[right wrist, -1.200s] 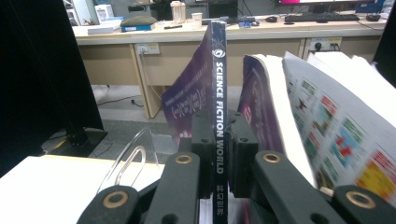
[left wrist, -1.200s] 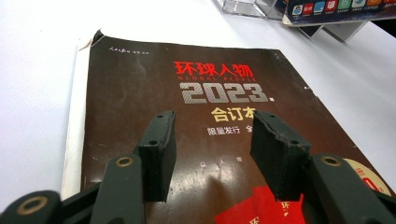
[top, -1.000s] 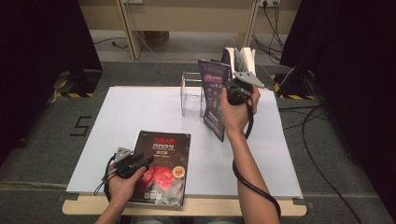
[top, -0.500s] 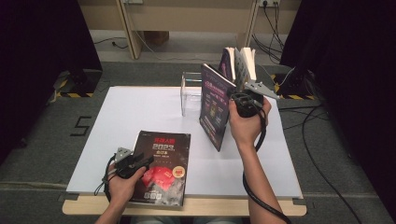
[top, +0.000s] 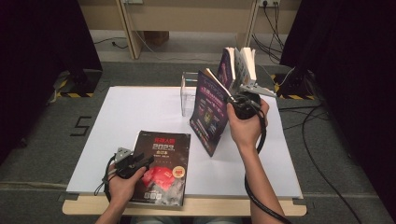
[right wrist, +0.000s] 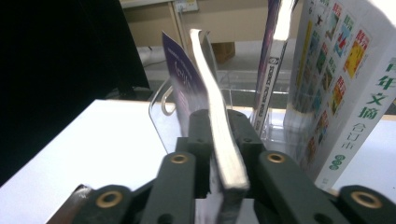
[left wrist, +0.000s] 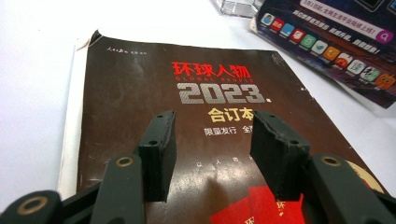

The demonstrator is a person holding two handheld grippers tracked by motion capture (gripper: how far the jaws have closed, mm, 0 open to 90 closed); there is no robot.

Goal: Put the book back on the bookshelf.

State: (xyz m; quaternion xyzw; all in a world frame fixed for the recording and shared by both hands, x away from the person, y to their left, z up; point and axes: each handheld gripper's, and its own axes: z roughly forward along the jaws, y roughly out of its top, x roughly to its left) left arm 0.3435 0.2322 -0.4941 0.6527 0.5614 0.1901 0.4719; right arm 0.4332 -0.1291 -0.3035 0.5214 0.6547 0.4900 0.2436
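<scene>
At two o'clock on the tabletop (top: 140, 107), right hand-held gripper (top: 243, 103) clamps the purple magazine (top: 210, 114) upright; apparently mid-transfer beside the clear rack (top: 189, 88). Left hand-held gripper (left wrist: 212, 154) rests open over the dark book (left wrist: 140, 93); next, steady placement

The purple book (right wrist: 205, 93) hides its lower part behind the right gripper (right wrist: 219, 140), while the dark magazine (left wrist: 196, 140) runs off the left gripper view's bottom edge.

The right hand-held gripper (top: 236, 100), clamped on the purple magazine (top: 210, 112), now sits further right and nearer the counter's (top: 140, 107) front than before. The magazine stands lower, its bottom corner close to the counter.
</scene>
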